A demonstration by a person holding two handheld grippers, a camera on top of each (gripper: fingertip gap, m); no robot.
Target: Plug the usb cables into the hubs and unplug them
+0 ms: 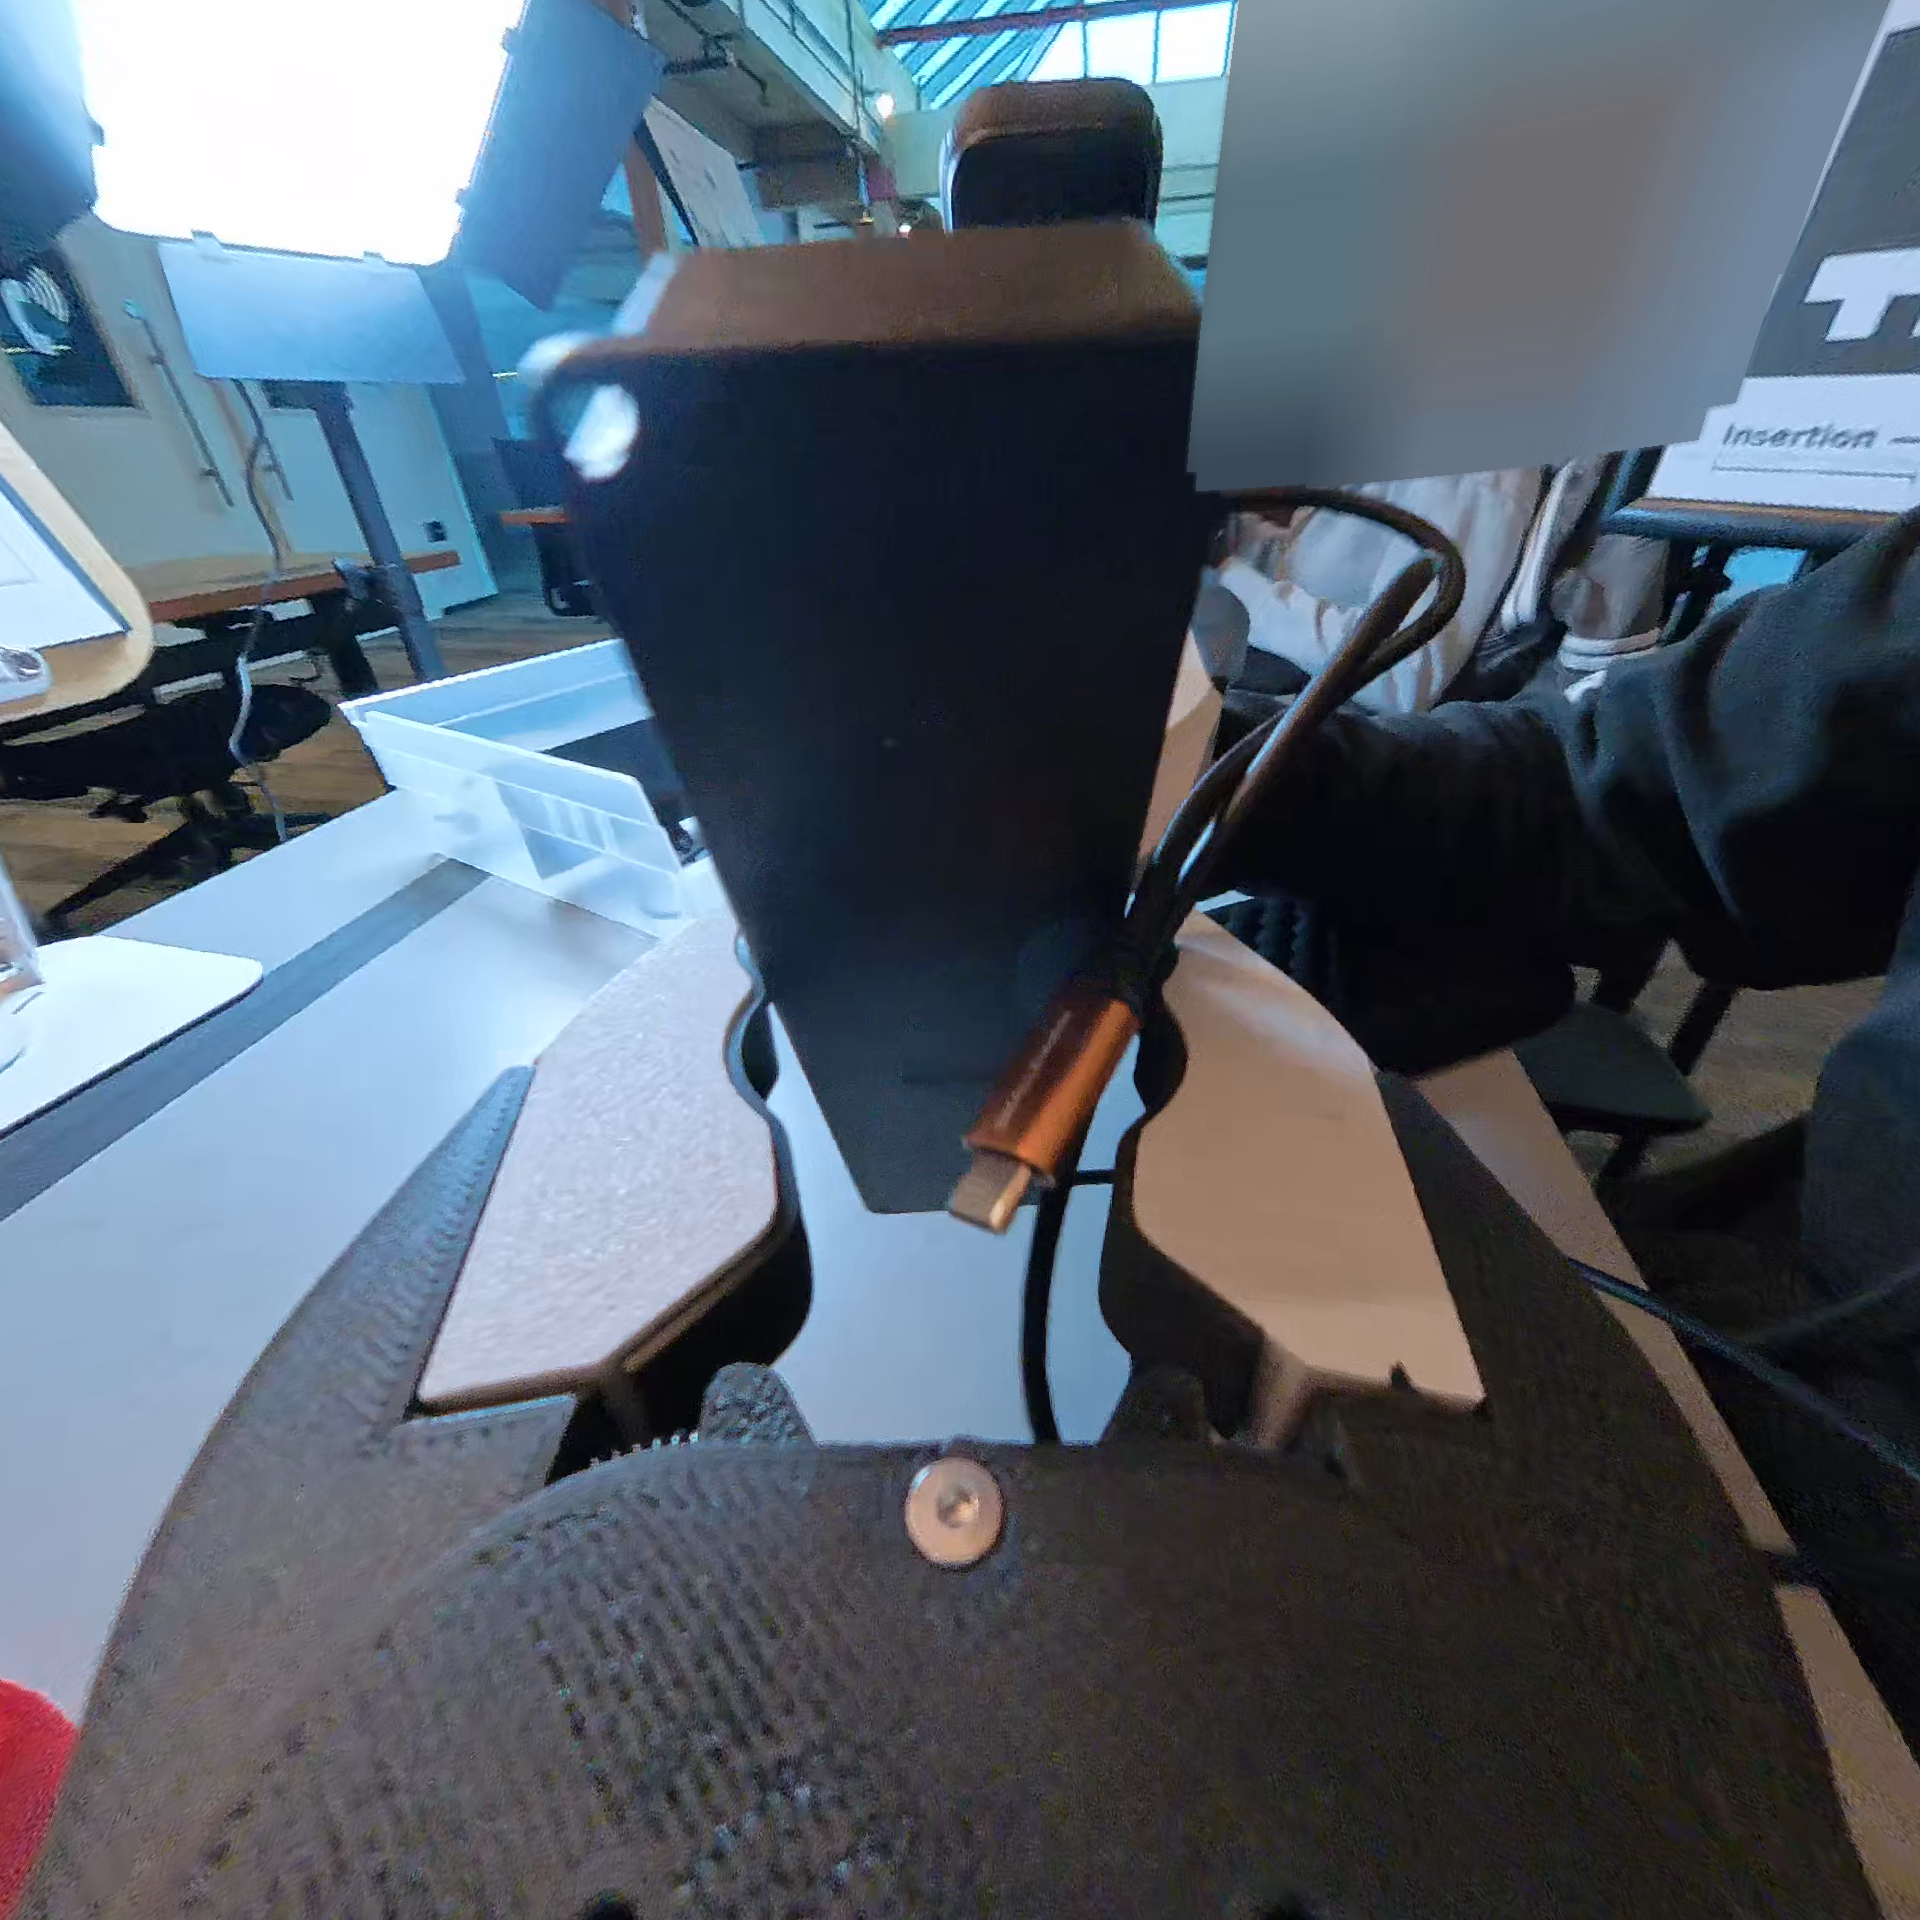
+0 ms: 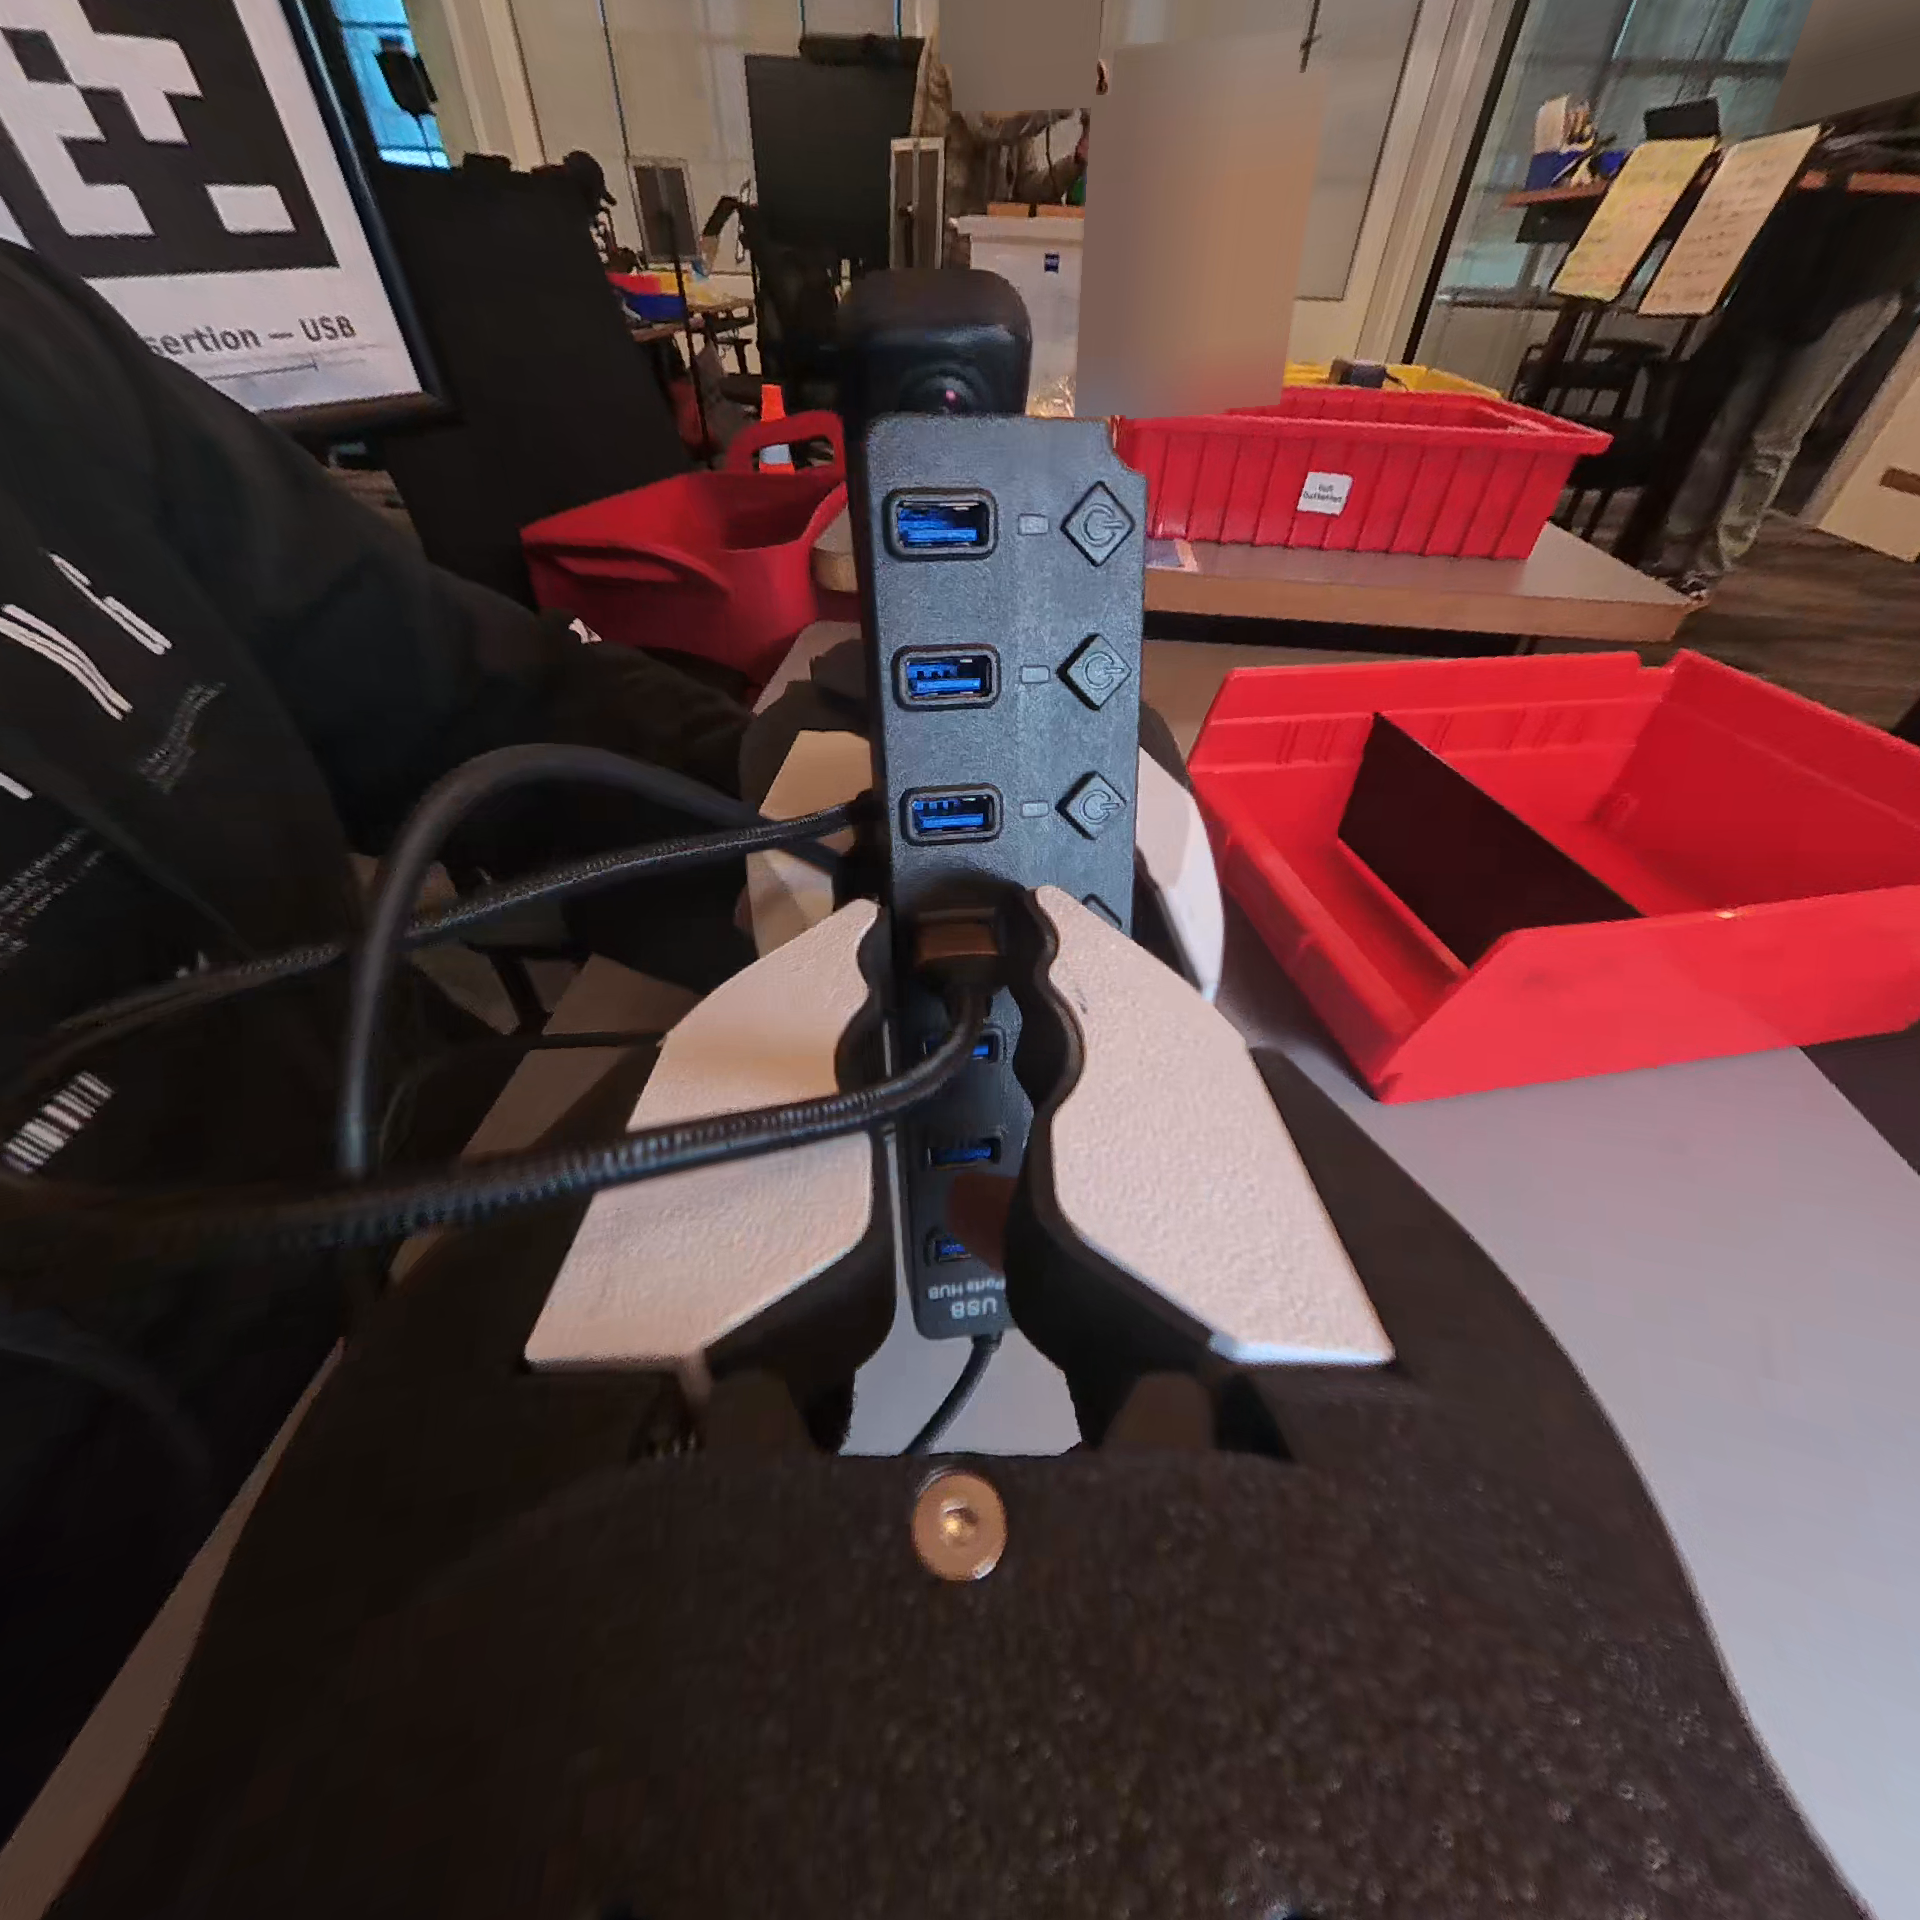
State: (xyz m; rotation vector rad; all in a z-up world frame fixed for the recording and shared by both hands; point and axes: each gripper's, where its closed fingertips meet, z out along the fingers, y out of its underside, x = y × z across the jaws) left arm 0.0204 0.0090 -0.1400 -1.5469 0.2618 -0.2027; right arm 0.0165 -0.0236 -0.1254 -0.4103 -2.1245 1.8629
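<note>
A black USB hub (image 2: 1013,644) with blue ports stands upright. My left gripper (image 1: 956,1018) is shut on it, and its back (image 1: 914,644) fills the left wrist view. My right gripper (image 2: 961,935) is shut on a copper-coloured USB plug (image 2: 954,938) pressed against the hub's face just below three free upper ports. I cannot tell how deep the plug sits. Its braided black cable (image 2: 582,1164) runs off to the left. A second loose copper connector (image 1: 1049,1081) with a silver tip dangles behind the hub on a thin black cable (image 1: 1351,665).
A red bin with a black divider (image 2: 1558,935) sits on the grey table (image 2: 1662,1299) to the right, with more red bins (image 2: 1351,478) behind it. A white tray (image 1: 540,769) lies at the left. A person's dark sleeve (image 1: 1662,810) is close by. Less than 4 cm separates the two grippers' tips.
</note>
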